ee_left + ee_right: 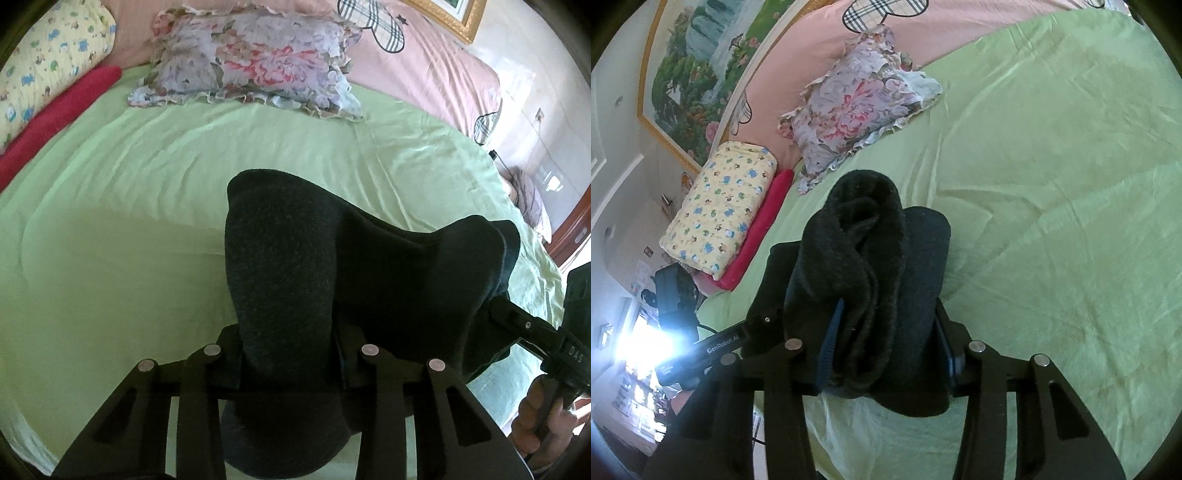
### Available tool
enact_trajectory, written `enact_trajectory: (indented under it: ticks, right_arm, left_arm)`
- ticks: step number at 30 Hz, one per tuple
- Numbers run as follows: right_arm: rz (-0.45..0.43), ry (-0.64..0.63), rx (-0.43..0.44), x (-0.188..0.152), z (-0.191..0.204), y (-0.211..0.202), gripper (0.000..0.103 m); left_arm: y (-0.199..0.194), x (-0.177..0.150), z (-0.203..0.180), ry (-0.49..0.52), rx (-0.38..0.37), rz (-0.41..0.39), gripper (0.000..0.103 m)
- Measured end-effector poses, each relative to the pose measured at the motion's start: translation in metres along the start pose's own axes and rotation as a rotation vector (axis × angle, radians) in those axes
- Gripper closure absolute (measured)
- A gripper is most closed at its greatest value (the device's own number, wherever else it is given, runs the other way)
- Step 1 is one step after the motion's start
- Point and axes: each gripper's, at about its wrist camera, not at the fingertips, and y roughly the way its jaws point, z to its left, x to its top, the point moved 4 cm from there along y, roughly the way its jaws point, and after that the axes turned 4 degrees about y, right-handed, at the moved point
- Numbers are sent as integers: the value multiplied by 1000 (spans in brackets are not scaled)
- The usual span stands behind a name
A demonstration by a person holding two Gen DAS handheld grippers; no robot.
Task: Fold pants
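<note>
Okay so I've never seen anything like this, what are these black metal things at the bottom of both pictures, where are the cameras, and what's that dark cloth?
No robot here: a person holds two hand-operated tools. Each has a fisheye camera looking along its fingers, so one picture comes from the left gripper and one from the right gripper. Both are shut on the dark pants, lifting them over a bed with a green sheet. In the left view, the person's hand grips the other tool. Further back lie a floral pillow, a yellow printed pillow and a red roll.

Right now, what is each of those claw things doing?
Left hand-held gripper: closed on the dark pants.
Right hand-held gripper: closed on a bunched part of the same pants.
</note>
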Motion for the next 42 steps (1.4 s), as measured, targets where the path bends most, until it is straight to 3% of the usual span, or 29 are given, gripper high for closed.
enact_trajectory:
  ticks: [25,42]
  right_arm:
    - [-54,-153,137,11,84,-7,59]
    - [-38,-217,193,29,123,24,59]
  left_arm:
    - [-101,17,17,62,243,-186,69]
    - [-115,40,53,31,344,-235,69]
